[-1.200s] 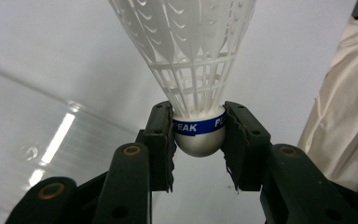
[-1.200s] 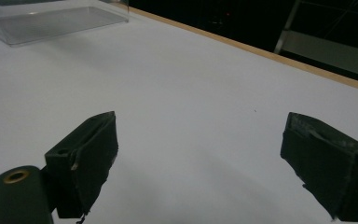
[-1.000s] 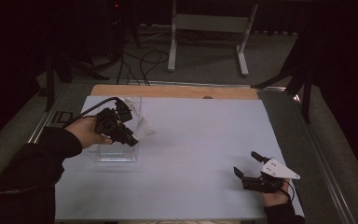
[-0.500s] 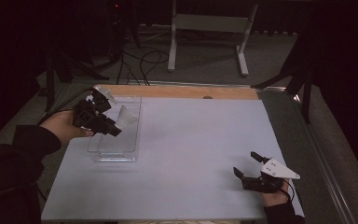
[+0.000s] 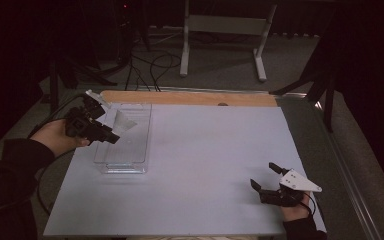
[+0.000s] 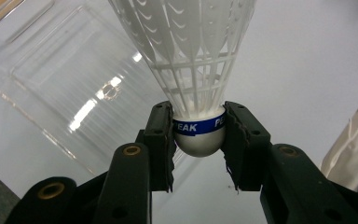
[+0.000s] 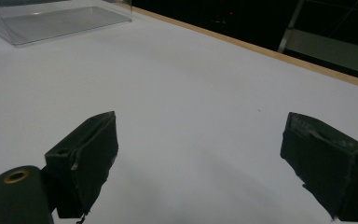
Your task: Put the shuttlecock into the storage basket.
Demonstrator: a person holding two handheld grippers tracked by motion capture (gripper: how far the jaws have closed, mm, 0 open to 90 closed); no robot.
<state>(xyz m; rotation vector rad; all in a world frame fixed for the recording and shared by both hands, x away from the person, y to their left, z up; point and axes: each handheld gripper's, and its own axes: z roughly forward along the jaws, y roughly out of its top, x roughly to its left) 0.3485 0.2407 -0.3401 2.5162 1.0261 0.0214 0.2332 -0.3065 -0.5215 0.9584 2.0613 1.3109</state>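
Shuttlecock with white feathers, a round white cork nose and a blue band is the thing we are holding. We see it up close in the left gripper view. Our left gripper has its two black jaws pressed on the sides of the round nose, right on the blue band with white letters. The jaws are squeezed tight on it. The feathers point away from the gripper and spread out wide at the top of that view.

From the high view, our left gripper sits at the left side of the white table, with our left hand behind it. The shuttlecock sticks out over the clear plastic box. We cannot tell if it is touching the box. The clear box lies near the left edge of the table, with its far end close to the wooden strip at the back.

Our right gripper rests low near the front right corner of the table, well apart from the box. In the right gripper view, its two black jaws stand wide apart, and nothing is between them, just the bare white table.
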